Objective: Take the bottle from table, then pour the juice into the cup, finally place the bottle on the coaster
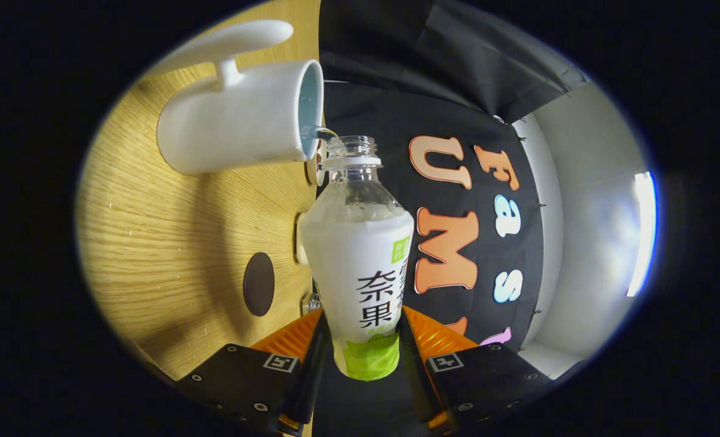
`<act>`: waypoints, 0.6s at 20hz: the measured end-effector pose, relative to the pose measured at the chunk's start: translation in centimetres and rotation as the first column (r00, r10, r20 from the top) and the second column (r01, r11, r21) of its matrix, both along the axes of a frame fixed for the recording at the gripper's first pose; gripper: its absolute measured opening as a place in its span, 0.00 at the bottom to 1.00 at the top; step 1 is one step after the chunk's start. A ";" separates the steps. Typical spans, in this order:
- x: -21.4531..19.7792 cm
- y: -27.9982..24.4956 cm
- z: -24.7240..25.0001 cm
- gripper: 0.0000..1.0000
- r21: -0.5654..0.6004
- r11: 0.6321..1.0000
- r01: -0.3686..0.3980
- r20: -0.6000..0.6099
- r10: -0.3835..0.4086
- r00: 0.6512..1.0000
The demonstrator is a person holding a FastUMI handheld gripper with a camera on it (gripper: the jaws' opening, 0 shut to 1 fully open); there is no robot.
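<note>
Fingers-mounted fisheye, rolled sideways, close behind the clamped bottle (360, 255).

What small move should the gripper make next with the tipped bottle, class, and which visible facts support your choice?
Probably keep the bottle tipped a moment longer. The fingers press it from both sides, its open mouth sits at the rim of the cup, and a thin stream runs into the cup. Liquid remains in the bottle. The dark coaster on the table comes afterwards.

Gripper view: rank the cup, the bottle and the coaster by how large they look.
1. Cup and bottle, held between the jaws, look alike; the bottle's nearness to the camera makes ranking unsure.
2. Coaster, plainly smallest.
</note>
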State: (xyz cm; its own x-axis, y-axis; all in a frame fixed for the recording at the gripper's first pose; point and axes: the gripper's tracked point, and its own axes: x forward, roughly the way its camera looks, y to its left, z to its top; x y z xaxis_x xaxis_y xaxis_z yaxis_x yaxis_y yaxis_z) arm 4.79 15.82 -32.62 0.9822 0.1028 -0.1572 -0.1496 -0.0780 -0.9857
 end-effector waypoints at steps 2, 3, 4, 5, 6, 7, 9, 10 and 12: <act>-0.1 0.2 0.0 0.63 -0.007 1.000 -0.005 0.004 0.005 1.000; 0.0 0.1 0.0 0.63 -0.009 1.000 -0.006 0.004 0.006 1.000; -0.1 0.2 0.0 0.63 -0.009 1.000 -0.007 0.006 0.007 1.000; -0.1 0.2 0.1 0.63 -0.009 1.000 -0.008 0.006 0.008 1.000; -0.1 0.2 0.1 0.63 -0.010 1.000 -0.008 0.007 0.008 1.000; 0.0 0.2 0.0 0.63 -0.011 1.000 -0.008 0.008 0.008 1.000; 0.1 0.1 0.0 0.63 -0.016 1.000 -0.008 0.008 0.009 1.000; 0.1 0.1 0.0 0.63 -0.020 1.000 -0.009 0.009 0.009 1.000; 0.0 0.3 0.0 0.63 -0.026 1.000 -0.010 0.010 0.011 1.000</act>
